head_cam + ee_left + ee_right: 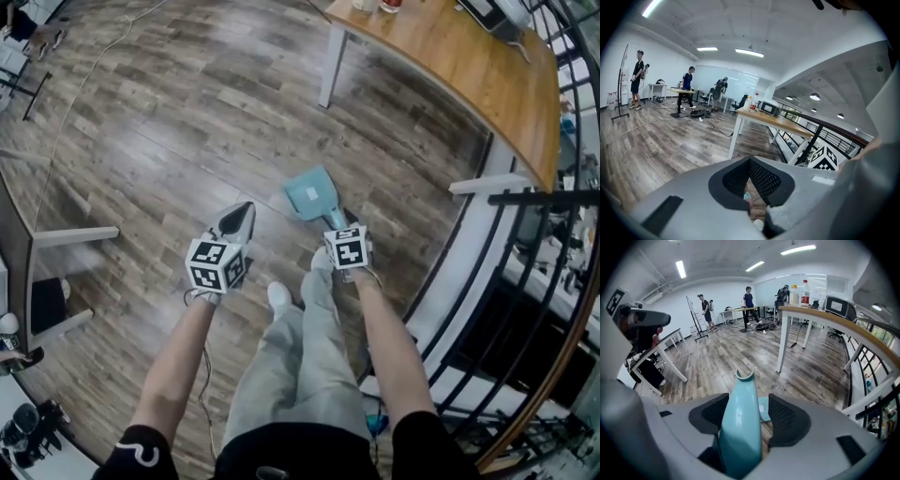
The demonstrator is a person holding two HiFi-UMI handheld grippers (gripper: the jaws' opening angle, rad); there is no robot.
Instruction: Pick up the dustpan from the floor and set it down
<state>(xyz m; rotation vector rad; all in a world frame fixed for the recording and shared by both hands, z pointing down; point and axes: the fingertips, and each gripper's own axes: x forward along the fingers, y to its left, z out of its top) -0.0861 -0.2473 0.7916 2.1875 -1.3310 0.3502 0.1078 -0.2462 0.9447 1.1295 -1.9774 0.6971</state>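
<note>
Around the dustpan handle (739, 427) the right hand-held gripper (748, 403) stands spread, left hand-held gripper (750, 161) pressed together.

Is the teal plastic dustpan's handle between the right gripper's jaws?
Yes: in the right gripper view the teal plastic dustpan's handle stands between the black pads of the right gripper, with a gap at the right-hand pad.

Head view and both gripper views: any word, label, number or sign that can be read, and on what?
No text is readable.
Teal plastic dustpan: its white sticker is too blurred.
Red-labelled bottle on the wooden table: print too small.
Marker cubes: black-and-white squares, no letters.
</note>
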